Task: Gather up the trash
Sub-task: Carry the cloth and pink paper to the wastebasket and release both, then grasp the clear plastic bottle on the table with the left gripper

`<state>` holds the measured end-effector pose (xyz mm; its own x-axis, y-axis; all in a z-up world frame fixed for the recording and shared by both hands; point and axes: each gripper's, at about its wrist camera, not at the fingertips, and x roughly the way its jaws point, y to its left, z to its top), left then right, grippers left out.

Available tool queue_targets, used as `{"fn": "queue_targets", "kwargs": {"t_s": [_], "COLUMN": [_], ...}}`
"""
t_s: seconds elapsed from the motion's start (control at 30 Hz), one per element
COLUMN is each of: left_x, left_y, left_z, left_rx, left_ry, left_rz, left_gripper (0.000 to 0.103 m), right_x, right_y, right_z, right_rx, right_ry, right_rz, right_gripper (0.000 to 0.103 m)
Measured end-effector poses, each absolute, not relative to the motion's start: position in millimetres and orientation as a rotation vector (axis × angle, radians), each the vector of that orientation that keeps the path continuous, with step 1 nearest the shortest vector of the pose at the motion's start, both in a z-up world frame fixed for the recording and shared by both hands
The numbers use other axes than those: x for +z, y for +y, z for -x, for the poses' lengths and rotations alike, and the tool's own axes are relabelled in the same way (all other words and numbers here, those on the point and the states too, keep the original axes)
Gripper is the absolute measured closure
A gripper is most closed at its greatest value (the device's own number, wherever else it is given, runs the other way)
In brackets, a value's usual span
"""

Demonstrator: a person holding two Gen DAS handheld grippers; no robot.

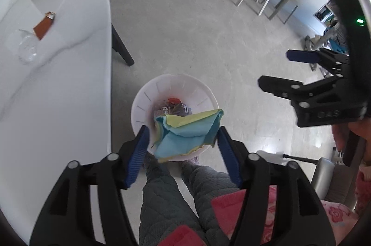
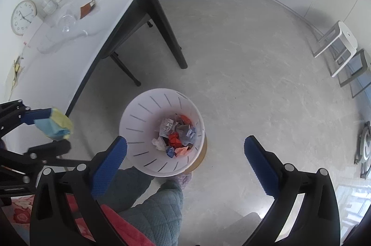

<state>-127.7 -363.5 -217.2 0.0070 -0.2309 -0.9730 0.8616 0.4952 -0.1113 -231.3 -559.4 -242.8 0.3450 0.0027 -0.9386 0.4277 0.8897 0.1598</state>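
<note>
Left claw (image 1: 183, 130) points steeply down over the white slotted bin (image 1: 162, 83), and a crumpled blue and yellow cloth (image 1: 185, 137) hangs between its two blue pads. From the right wrist camera I see the cloth lying against only one pad, with a clear gap to the other finger, so the jaws stand fairly wide and do not clamp it. The cloth sits over the near rim of the bin, above the rubbish inside.

My right claw (image 2: 185, 141) is spread very wide with nothing between its fingers, and it also points down, with the bin just beyond its left fingertip. The bin stands on the pale floor beside the white table (image 1: 69, 95), close to that table's long edge and touching the person's slippered feet; quilted grey trouser legs (image 1: 162, 199) rise toward both cameras. Crumpled red, blue, white and clear scraps (image 2: 176, 139) cover the bin's bottom.

On the tabletop, well apart from the bin and toward the far end, a brown packet (image 1: 44, 25) lies just beside a clear plastic container (image 1: 27, 51).
</note>
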Motion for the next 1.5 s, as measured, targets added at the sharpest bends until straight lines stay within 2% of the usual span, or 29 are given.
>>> {"fn": "queue_targets", "kwargs": {"t_s": [0.07, 0.23, 0.33, 0.53, 0.7, 1.2, 1.5], "left_x": [-220, -202, -178, -137, -129, -166, -180], "left_y": [-368, -366, -359, -340, -323, -277, -291], "left_z": [128, 125, 119, 103, 81, -19, -154], "left_rx": [-0.919, -0.891, -0.867, -0.837, -0.786, -0.570, -0.344], "left_ry": [1.294, 1.260, 1.209, 1.121, 1.126, 1.348, 1.436], "left_rz": [-0.643, -0.607, -0.562, -0.500, -0.459, -0.225, -0.009], "left_gripper": [0.024, 0.022, 0.013, 0.013, 0.013, 0.013, 0.013], "right_x": [-244, -246, -244, -233, -224, -223, -218], "right_y": [-562, -562, -562, -558, -548, -502, -486], "right_z": [236, 240, 237, 217, 192, 134, 99], "right_rx": [-0.296, -0.304, -0.306, -0.285, -0.251, -0.173, -0.159], "right_ry": [1.194, 1.196, 1.192, 1.173, 1.158, 1.190, 1.189], "right_rz": [-0.430, -0.451, -0.452, -0.437, -0.406, -0.374, -0.371], "right_gripper": [0.003, 0.003, 0.003, 0.003, 0.003, 0.003, 0.003]}}
